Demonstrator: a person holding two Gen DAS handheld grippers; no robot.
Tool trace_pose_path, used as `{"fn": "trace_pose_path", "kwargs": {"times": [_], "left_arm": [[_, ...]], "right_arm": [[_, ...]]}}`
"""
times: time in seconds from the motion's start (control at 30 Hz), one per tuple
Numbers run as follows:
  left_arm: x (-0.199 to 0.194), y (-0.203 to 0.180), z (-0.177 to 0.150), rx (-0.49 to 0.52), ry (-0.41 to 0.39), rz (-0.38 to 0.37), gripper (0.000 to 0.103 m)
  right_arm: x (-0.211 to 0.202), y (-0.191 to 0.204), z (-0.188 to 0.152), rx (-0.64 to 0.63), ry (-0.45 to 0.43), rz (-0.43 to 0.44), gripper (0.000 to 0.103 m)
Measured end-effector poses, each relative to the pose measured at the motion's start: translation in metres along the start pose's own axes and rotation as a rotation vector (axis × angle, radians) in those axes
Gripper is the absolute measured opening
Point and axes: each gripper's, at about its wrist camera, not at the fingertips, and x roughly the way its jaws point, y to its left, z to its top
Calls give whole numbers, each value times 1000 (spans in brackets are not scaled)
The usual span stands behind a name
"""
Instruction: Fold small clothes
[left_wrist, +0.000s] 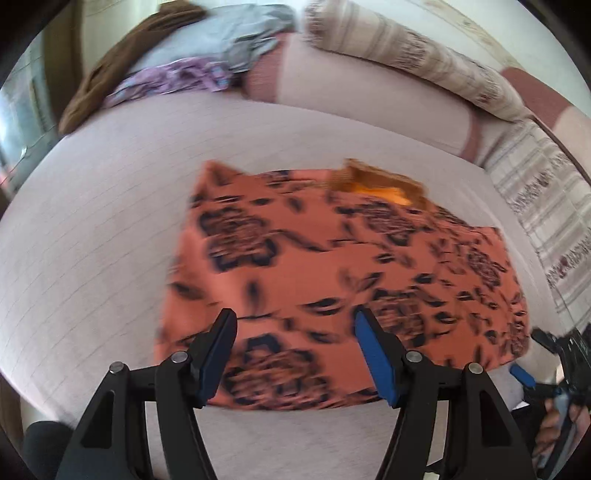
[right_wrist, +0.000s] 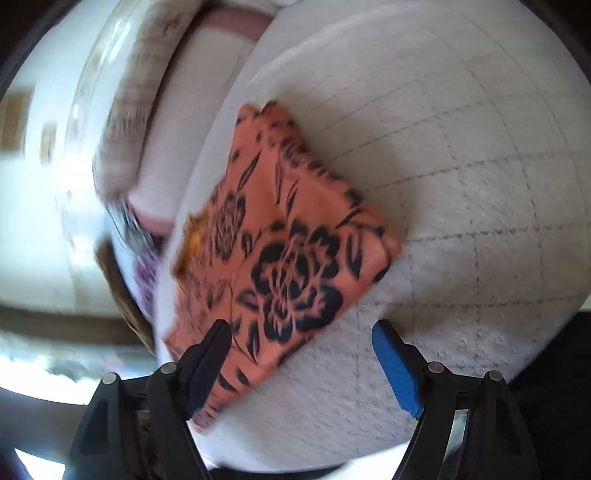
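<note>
Pale quilted bed cover (left_wrist: 110, 221) fills both views, stitched in a faint grid. Folded orange cloth (left_wrist: 332, 266) with dark flower print lies flat on it, centre of the left wrist view, roughly rectangular. Yellow-brown patch (left_wrist: 380, 186) shows at its top edge (lining or a second layer, cannot tell).

Left gripper (left_wrist: 295, 325): jaws apart, nothing between the pads, tips over the cloth's lower edge; contact not clear through the blur. Right gripper (left_wrist: 546, 354) peeks in at the lower right of that view, beside the cloth's right corner, a hand (left_wrist: 554, 424) under it.

Right wrist view: same cloth (right_wrist: 288, 251) sits tilted, centre-left of frame, near the cover's left edge. Right gripper (right_wrist: 301, 332) has its jaws wide apart and empty; left finger overlaps the cloth's lower corner in the picture, right finger over bare cover.

Upper left of the left view: heap of clothes (left_wrist: 177, 74), brown, grey and purple. Striped pillow (left_wrist: 406, 51) upper right. Patterned blanket (left_wrist: 535, 206) along the right side.

Both frames are motion-blurred.
</note>
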Motion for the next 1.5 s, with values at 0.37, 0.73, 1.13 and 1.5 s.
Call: {"fn": "trace_pose_path", "kwargs": {"times": [0.37,0.73,1.13,1.5], "left_arm": [[28,-44,2,43,36,-27,69],[73,-67,-17,222,111,102,76],[74,-63,-20,215,105,71,78],[60,-56,-16,194,122,18,80]], "right_arm": [[9,24,23,-134,-74,-123,16],[-16,5,17,-142,-50,-172,72],[61,55,150,-395,64,-213,76],[91,51,155,-384,32,-310,27]]}}
